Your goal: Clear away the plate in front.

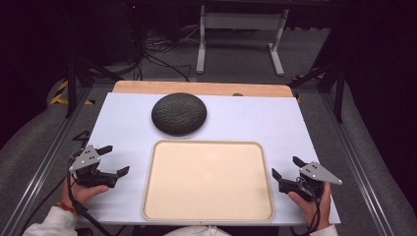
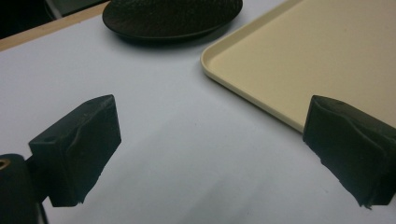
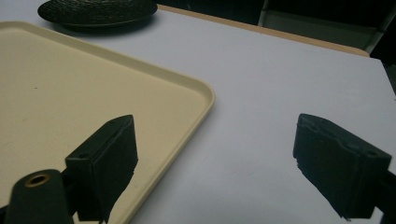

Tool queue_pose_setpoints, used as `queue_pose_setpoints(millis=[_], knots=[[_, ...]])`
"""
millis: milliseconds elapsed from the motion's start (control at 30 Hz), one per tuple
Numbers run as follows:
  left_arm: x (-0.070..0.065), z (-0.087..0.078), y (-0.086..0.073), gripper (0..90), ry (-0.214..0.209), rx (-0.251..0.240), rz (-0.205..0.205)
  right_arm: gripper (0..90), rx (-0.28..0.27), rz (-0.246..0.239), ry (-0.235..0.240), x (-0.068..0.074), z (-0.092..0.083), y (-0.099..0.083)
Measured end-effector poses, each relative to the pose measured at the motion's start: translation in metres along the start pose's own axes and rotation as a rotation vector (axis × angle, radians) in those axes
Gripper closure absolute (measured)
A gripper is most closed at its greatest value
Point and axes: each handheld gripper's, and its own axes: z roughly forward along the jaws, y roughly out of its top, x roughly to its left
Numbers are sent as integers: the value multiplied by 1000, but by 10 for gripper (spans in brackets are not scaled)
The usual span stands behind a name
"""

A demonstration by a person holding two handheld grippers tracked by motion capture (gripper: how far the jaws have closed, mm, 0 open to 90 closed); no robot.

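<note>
Left gripper (image 1: 114, 161) and right gripper (image 1: 283, 168): 2 units, jaws spread, empty, low over the white tabletop (image 1: 123, 123) either side of the beige tray (image 1: 208, 147). Dark textured disc (image 1: 179, 113) lies just beyond the tray's far edge. Likely step: reach for the disc; approach low, pinching its thin rim.

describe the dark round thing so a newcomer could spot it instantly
Start at the white table, then the big beige tray near the person. Just beyond the tray's far edge lies the dark plate, apart from it: round, black and rough-textured, unlike the smooth, pale, rectangular tray.
</note>
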Motion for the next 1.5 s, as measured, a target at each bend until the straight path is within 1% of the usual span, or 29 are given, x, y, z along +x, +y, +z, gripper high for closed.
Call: queue_pose_setpoints(millis=[33, 67, 133, 167, 200, 233, 267, 300, 333, 400, 433, 467, 567, 667, 700, 733, 767, 800, 833, 867, 900, 967, 1033, 1067, 1167, 1233, 1333, 1400, 1500], knots=[[-2, 2, -1, 45, -3, 14, 14, 141, 7, -1, -1, 0, 1, -1], [-2, 2, -1, 45, -12, 20, 17, 141, 11, 0, -1, 0, 1, -1], [-2, 3, -1, 45, -7, 30, 18, 141, 14, 0, -1, 0, 1, -1], [-2, 4, -1, 45, -8, 38, 27, 141, 14, 1, -1, 0, 1, -1], [-1, 4, 0, 46, -21, 47, 28, 141, 13, 2, -1, 0, 1, -1], [-1, 4, 2, 55, -17, 63, 40, 141, 15, 3, 2, 1, 1, 0], [-1, 4, 3, 56, -2, 75, 56, 141, 18, -3, 2, 1, 2, 0], [-1, 4, 3, 56, 2, 78, 66, 141, 21, -5, 0, 2, 2, 0], [0, 3, 4, 58, -1, 75, 67, 141, 22, -9, 1, 2, 3, 0], [3, 2, 6, 89, -1, 76, 76, 142, 28, -15, 2, 4, 3, 0], [6, 1, 7, 90, 0, 72, 69, 142, 28, -13, 4, 4, 3, -1], [9, 1, 9, 90, 4, 65, 69, 143, 29, -10, 4, 4, 3, -1], [15, 0, 13, 136, 30, 60, 97, 143, 28, -8, 3, 3, 3, -1], [22, 1, 21, 135, 46, 69, 119, 144, 33, -6, 1, 3, 3, -2], [25, 2, 23, 130, 37, 75, 122, 144, 34, -5, 0, 3, 3, -2], [28, 3, 26, 135, 50, 76, 137, 144, 34, -4, 0, 3, 3, -2], [30, 3, 29, 147, 77, 65, 152, 144, 35, -4, -3, 3, 3, -2], [33, 3, 32, 164, 83, 61, 158, 144, 35, -6, -2, 3, 3, -2], [33, 3, 32, 173, 83, 61, 158, 144, 35, -6, -2, 3, 3, -2], [35, 5, 36, 173, 93, 72, 169, 144, 37, -6, -3, 4, 3, -2], [39, 7, 41, 174, 103, 98, 179, 145, 38, -4, -5, 3, 3, -2], [44, 10, 47, 175, 102, 98, 173, 148, 35, 0, -10, 3, 3, -2], [50, 15, 53, 175, 98, 114, 186, 150, 32, 1, -16, 3, 3, -2], [53, 18, 57, 175, 96, 116, 190, 150, 32, 2, -17, 3, 3, -3], [60, 25, 67, 174, 73, 103, 182, 152, 32, -1, -18, 3, 3, -3], [61, 31, 74, 163, 72, 101, 196, 153, 28, 2, -20, 3, 2, -3], [63, 41, 82, 157, 46, 116, 220, 153, 27, 4, -24, 3, 2, -3], [63, 50, 87, 156, 46, 137, 244, 153, 31, 5, -25, 3, 2, -3], [64, 65, 95, 157, 41, 178, 268, 152, 36, 3, -26, 3, 3, -4]])
